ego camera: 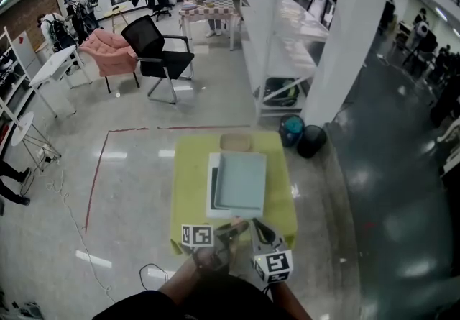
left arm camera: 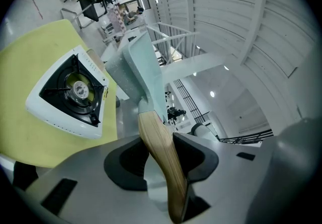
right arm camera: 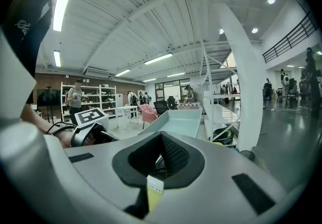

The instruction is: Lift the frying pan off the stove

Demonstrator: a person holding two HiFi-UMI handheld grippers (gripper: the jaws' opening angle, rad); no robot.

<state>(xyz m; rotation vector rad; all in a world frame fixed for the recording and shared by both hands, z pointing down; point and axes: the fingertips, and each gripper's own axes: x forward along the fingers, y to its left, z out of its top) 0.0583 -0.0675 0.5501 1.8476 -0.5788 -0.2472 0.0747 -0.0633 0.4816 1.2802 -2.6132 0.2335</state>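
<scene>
Frying pan [ego camera: 241,180] is held clear above the gas stove [ego camera: 213,189] on the yellow table [ego camera: 188,167], its wooden handle [left arm camera: 161,167] clamped in the left gripper [ego camera: 228,229] for lifting. The right gripper [ego camera: 257,229] is held alongside, jaws together and empty.

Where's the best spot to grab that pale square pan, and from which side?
The wooden handle, coming from the person's side, where it sticks out from the frying pan. It is slim enough to fit between the jaws, while the pan's body is wide with sloping walls. The left gripper is shut on it just so, with the pan clear of the stove.
</scene>
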